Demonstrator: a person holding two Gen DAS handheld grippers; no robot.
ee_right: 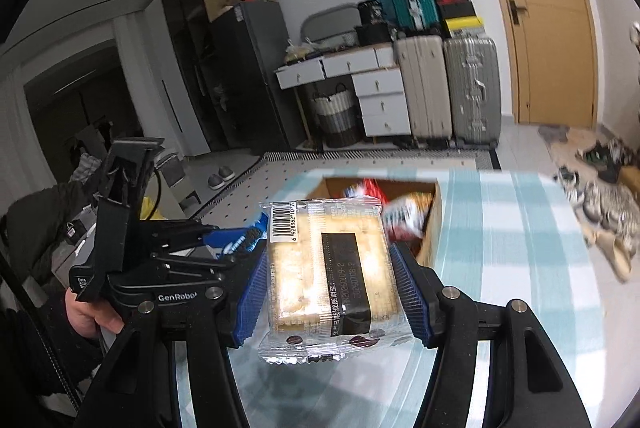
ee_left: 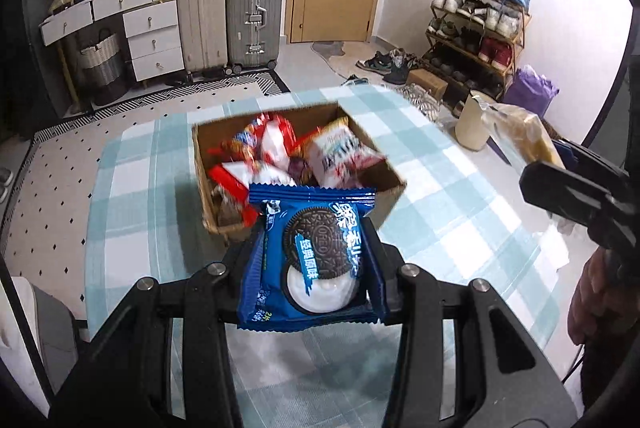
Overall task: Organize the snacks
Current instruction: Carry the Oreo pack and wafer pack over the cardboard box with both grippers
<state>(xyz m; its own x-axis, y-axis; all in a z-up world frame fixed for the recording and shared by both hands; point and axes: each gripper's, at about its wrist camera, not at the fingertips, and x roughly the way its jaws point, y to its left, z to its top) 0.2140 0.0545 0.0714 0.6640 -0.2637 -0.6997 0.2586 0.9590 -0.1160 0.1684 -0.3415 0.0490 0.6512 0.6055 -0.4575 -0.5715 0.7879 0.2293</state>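
looks like we're mid-way through the loading step: both tools are carrying a snack toward the cardboard box (ee_left: pixel 298 164) on the checked desk (ee_left: pixel 132 188). the left tool (ee_left: pixel 316 260) is clamped on a blue cookie pack (ee_left: pixel 314 260), pinched from both sides and held upright, facing the camera. the right tool (ee_right: pixel 330 278) is clamped on a clear-wrapped cake bar (ee_right: pixel 328 276), barcode side up, squeezed between the blue ribbed pads (ee_right: pixel 412 292).

the box already has a pile of red and white snack bags (ee_left: pixel 276 148) in it, so it's fairly full but there's room on top. from the left wrist view the cookie pack sits just in front of the near edge of the box, not over it yet. from the right wrist view the cake bar also hangs short of the box, which is ahead and slightly to the right.

my guess for the next move: push each tool forward until the pack is over the opening, then let the jaws go apart. the two tools are close together, so going one at a time seems safer.
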